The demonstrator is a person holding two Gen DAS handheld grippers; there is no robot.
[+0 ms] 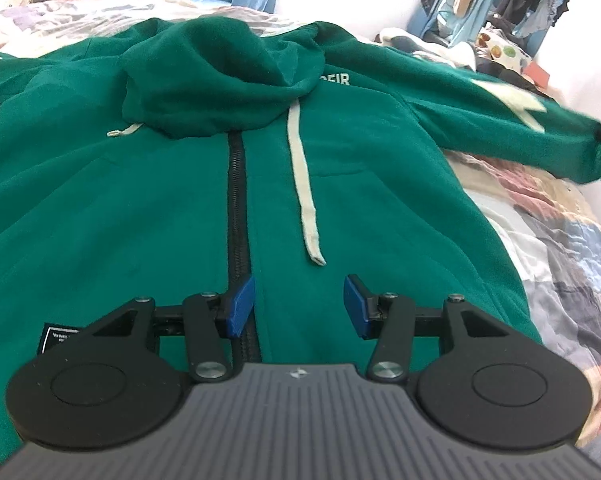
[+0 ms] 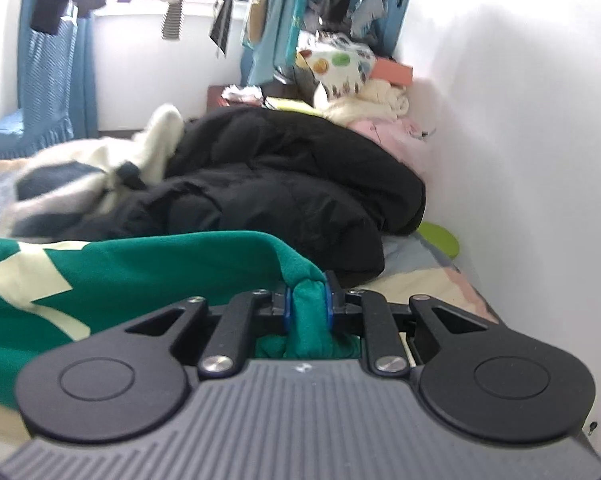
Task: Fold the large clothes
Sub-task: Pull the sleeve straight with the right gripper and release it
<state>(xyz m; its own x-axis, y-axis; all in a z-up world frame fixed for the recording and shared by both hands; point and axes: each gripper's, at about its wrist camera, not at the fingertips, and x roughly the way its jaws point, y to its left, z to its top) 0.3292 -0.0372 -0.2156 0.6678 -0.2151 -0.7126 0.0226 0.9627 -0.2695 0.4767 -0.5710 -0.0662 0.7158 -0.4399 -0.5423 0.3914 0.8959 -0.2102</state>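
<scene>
Clearly the green zip hoodie point(image 1: 148, 184) lies front-up across the bed point(image 1: 560, 248), its hood point(image 1: 220, 76) flopped down over the chest, the black zipper point(image 1: 236, 208) closed down the middle and one pale drawstring point(image 1: 304, 184) trailing beside it. Its far sleeve point(image 1: 500, 124) stretches out toward the bed's right edge, lifted off the patchwork cover at the cuff.

That cuff point(image 2: 308, 312) is pinched between the blue pads of the right gripper point(image 2: 307, 308), which is clamped tight on a bunched fold of fleece. The left gripper point(image 1: 299, 306) hovers over the hem near the zipper, jaws parted, holding nothing.

The step in hand looks like folding this sleeve in across the body. To do it well, keep the cuff high enough that the sleeve clears the chest, carry it over so it lies flat across the front, and let go only once the cloth rests without twist. The free gripper could press the torso near the zipper so the body does not drag along.

A black padded jacket point(image 2: 284, 184) is heaped beyond, toward the wall point(image 2: 520, 120).
</scene>
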